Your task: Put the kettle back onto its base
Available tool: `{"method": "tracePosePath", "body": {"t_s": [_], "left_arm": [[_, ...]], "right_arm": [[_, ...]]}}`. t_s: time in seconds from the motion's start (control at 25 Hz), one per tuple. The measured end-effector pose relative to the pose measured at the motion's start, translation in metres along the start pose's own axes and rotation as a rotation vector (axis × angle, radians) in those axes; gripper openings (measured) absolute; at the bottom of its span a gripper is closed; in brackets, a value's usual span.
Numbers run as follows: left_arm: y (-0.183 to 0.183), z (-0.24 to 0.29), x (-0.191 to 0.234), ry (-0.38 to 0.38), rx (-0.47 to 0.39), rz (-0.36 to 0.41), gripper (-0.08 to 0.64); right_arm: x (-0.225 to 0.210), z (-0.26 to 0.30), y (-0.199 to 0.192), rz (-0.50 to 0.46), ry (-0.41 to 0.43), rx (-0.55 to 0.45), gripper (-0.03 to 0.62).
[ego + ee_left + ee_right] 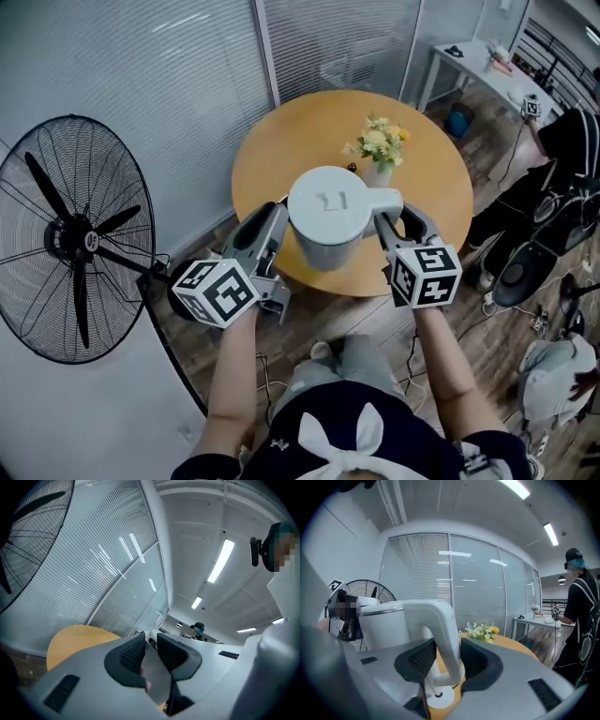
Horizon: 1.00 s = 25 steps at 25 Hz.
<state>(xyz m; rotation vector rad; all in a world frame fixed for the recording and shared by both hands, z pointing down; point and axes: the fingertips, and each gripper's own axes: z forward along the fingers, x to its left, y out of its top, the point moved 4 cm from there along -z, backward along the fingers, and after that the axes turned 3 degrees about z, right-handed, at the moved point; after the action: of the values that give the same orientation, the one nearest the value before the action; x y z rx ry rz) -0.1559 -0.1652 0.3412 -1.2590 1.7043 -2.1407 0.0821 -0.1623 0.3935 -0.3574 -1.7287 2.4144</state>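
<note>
Your right gripper (447,645) clamps the stiff handle (440,616) of the smooth white plastic kettle (328,211), likely hefty, above the round wooden table's (441,187) near edge; your left gripper's (150,640) jaws stand apart, empty.

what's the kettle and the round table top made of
Kettle: looks like white plastic, smooth matte shell with a moulded handle; a thin silvery band under the lid may be metal. Table: wood or wood-look laminate, even warm tan, satin sheen; can't tell which.

left claw (275,217), right claw (386,225): grey shells, black ribbed pads (423,658) | marker cubes (217,292): white, black squares | wear: dark short-sleeved top (305,424), white bow (349,448), grey trousers (352,373)
</note>
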Motion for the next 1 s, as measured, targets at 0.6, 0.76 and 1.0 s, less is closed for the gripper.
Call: {"method": "tracePosePath", "body": {"t_s": [0.6,0.76,1.0], "left_arm": [[0.009,0.042,0.024,0.062,-0.014,-0.017,0.087],[0.007,0.054,0.027,0.068,-0.008,-0.021,0.089],[0.003,0.065,0.031,0.083,0.004,-0.018,0.089]], "right_arm": [[-0.023,0.053,0.011,0.005,0.060,0.037,0.167],[-0.033,0.062,0.011,-0.005,0.076,0.056,0.167],[-0.043,0.074,0.011,-0.001,0.082,0.061,0.167]]}}
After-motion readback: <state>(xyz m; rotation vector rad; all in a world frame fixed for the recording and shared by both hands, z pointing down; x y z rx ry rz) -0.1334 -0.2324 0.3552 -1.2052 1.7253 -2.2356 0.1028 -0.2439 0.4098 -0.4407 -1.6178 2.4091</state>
